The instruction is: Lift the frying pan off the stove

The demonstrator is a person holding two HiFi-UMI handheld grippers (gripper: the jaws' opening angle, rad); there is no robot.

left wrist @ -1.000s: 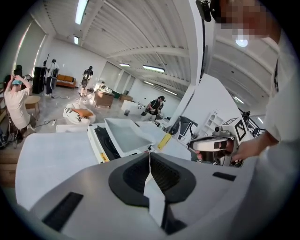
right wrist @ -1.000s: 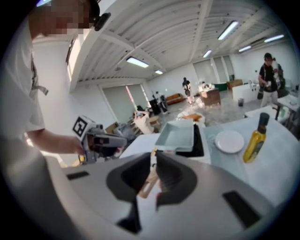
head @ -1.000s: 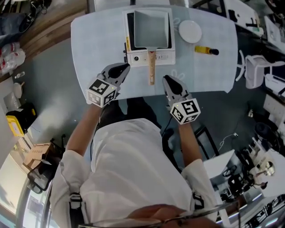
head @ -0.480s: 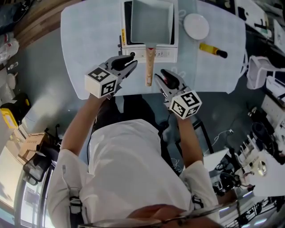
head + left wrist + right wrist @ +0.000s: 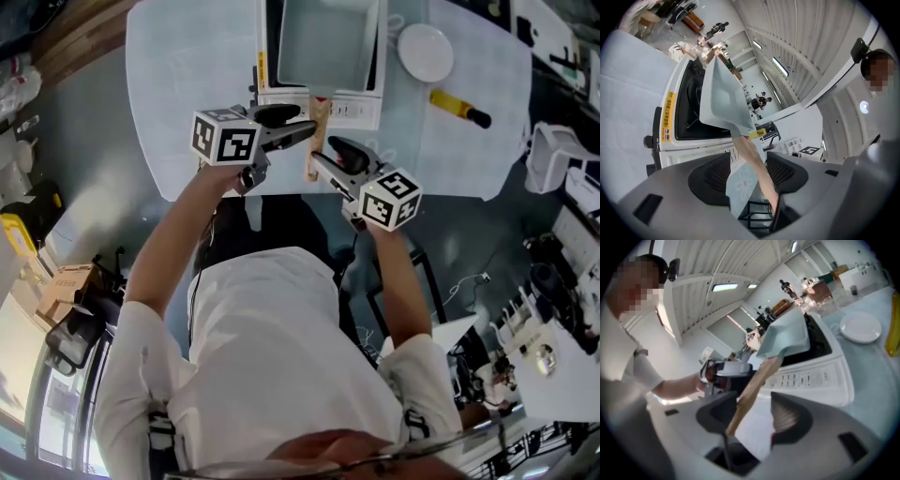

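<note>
A rectangular grey frying pan [image 5: 328, 42] sits on a white portable stove [image 5: 352, 111], its wooden handle [image 5: 321, 111] pointing towards me. My left gripper [image 5: 302, 127] reaches in from the left and my right gripper [image 5: 326, 157] from below, both at the handle's near end. In the left gripper view the handle [image 5: 753, 161] runs between the jaws of the left gripper [image 5: 750, 165], close to the right pad. In the right gripper view the handle [image 5: 754, 383] lies in the right gripper [image 5: 754, 411], near its left pad. Both grippers' jaws have just been opening and stand open, with no grip.
The stove stands on a pale blue table [image 5: 187, 84]. To its right are a white plate [image 5: 425, 52] and a yellow bottle with a dark cap [image 5: 457, 105]. Grey floor, chairs and cluttered benches surround the table.
Both grippers have moved from the table's front edge in to the pan's handle. Their jaws were shut and are now open around it. The left gripper has rolled over.
</note>
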